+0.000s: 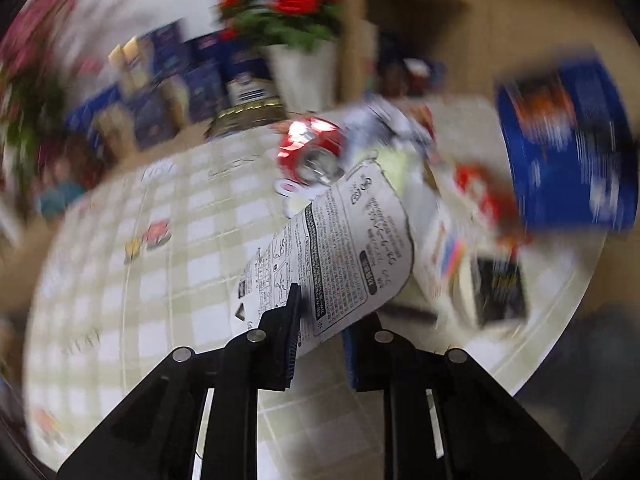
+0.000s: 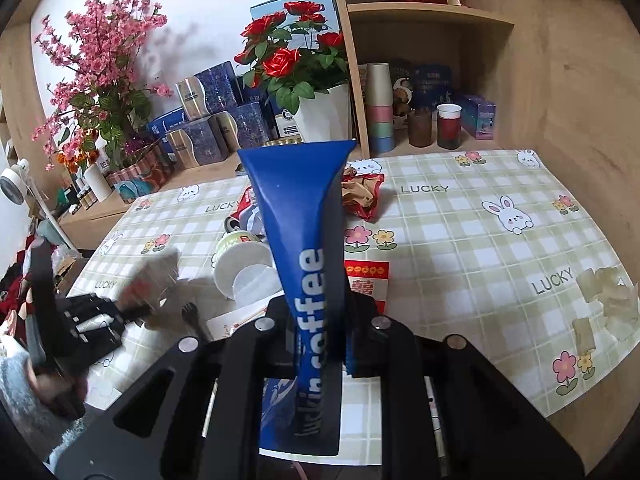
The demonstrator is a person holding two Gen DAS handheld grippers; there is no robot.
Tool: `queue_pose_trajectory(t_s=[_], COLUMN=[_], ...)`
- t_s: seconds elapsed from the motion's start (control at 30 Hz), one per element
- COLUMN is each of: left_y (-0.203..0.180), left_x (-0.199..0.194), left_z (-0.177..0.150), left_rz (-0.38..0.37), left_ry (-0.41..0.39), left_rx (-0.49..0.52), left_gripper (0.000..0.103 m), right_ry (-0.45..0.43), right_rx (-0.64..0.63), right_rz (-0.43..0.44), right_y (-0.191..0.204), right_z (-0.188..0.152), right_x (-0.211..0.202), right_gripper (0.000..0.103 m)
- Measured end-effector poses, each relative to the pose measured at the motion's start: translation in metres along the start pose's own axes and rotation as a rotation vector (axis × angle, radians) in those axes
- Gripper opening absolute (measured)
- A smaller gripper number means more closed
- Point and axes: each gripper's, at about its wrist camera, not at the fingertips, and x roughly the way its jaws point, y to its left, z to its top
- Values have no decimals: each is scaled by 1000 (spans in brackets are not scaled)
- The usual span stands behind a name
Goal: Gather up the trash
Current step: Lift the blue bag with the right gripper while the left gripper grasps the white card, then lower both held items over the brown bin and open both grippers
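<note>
My left gripper [image 1: 320, 320] is shut on a white printed wrapper [image 1: 340, 248] and holds it above the checked table; that view is blurred by motion. Beyond it lie a crushed red can [image 1: 312, 152] and other wrappers. My right gripper [image 2: 320, 320] is shut on a blue paper coffee bag [image 2: 300, 240] that stands upright between the fingers. In the right wrist view the left gripper [image 2: 88, 320] shows blurred at the left edge. A white paper cup [image 2: 244, 264], a red snack wrapper [image 2: 362, 194] and a red-and-white packet [image 2: 368, 280] lie on the table.
The table [image 2: 480, 240] has a green checked cloth with rabbits. Flower pots [image 2: 324, 116], blue boxes and tins stand at its back edge. A wooden shelf [image 2: 432, 80] with cups is at the back right. Crumpled tape [image 2: 604, 300] lies at the right.
</note>
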Motion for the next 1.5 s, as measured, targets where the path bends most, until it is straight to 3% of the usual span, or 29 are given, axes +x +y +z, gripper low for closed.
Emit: queue_pose_trajectory(t_s=[0.13,0.27,0.73,1.23,1.5], left_y=[33,47,19,-28,-38], left_x=[-22,-41,-96,-178,-196], left_z=[11,16,-5,-86,-126], left_rz=[-33,-50,-53,-115,-96], left_ry=[-21,-24,-13,-59,-53], left_rx=[-189,-273,-286,-310,-320], left_gripper=[13,4,3,3,3], right_ry=[8,14,30,72,182], right_rx=[1,-2,-26,-65,-86], right_rz=[17,32,91,173,214], right_y=[5,10,38,76,91], right_z=[-3,-7,-30,-91,-141], right_x=[0,-2,-27,-64,-67], right_gripper=[18,18,18,18,18])
